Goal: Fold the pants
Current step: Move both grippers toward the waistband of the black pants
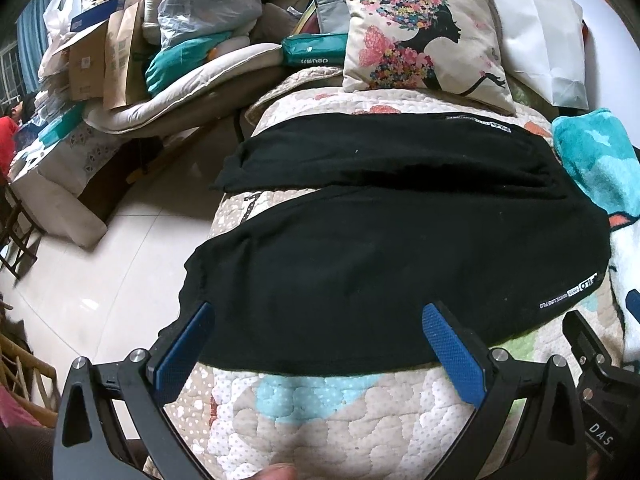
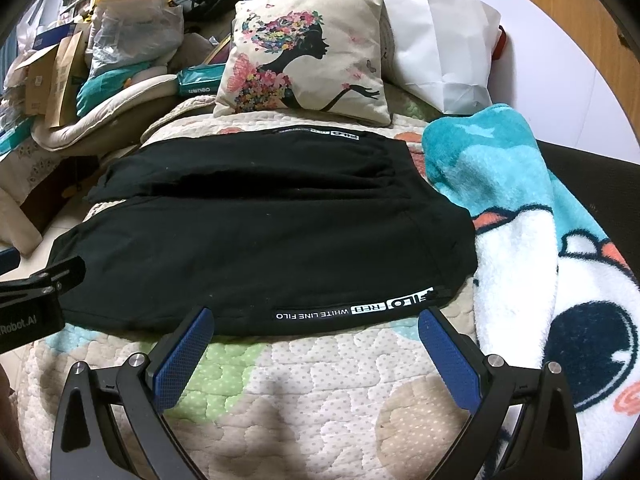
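The black pants (image 1: 392, 248) lie spread flat across the bed (image 1: 320, 412), both legs running toward the bed's left edge, the waist toward its right side beside a blue blanket (image 2: 520, 216). The far leg lies near the pillow (image 1: 420, 36) at the bed's far end. The left claw (image 1: 318, 314) is wide open, its blue pads (image 1: 452, 352) over the near hem of the near leg, gripping nothing. The right claw (image 2: 314, 318) is also wide open, at the near edge of the pants below the white-lettered label (image 2: 356, 307), holding nothing.
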Motion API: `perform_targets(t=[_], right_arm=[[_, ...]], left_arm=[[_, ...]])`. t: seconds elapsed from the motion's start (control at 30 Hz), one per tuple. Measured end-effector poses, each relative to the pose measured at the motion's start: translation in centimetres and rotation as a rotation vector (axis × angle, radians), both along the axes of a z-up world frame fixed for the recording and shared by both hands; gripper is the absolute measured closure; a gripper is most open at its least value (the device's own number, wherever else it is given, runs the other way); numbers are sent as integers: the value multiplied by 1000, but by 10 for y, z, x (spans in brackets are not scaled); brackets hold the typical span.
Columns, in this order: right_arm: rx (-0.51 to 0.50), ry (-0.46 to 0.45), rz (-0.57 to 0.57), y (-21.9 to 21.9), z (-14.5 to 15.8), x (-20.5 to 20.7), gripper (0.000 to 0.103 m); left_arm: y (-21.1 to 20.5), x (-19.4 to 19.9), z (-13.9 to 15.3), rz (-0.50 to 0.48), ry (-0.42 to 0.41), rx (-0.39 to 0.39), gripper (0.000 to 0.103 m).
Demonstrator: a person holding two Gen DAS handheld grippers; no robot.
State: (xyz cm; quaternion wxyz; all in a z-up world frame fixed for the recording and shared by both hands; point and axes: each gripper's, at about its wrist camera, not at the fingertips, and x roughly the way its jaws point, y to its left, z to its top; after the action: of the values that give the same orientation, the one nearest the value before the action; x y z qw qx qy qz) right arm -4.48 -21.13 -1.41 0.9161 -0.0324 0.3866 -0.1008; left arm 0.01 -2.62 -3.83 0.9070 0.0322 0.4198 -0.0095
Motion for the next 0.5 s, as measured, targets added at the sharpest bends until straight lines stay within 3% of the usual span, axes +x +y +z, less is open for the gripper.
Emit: perform_targets(t=[0.2, 0.5], right_arm=[[6, 13, 2, -2, -1, 2, 0], [18, 29, -5, -5, -2, 4, 0]], left_arm=[[-4, 1, -13, -6, 51, -9, 0], [-21, -3, -46, -54, 153, 52, 0]])
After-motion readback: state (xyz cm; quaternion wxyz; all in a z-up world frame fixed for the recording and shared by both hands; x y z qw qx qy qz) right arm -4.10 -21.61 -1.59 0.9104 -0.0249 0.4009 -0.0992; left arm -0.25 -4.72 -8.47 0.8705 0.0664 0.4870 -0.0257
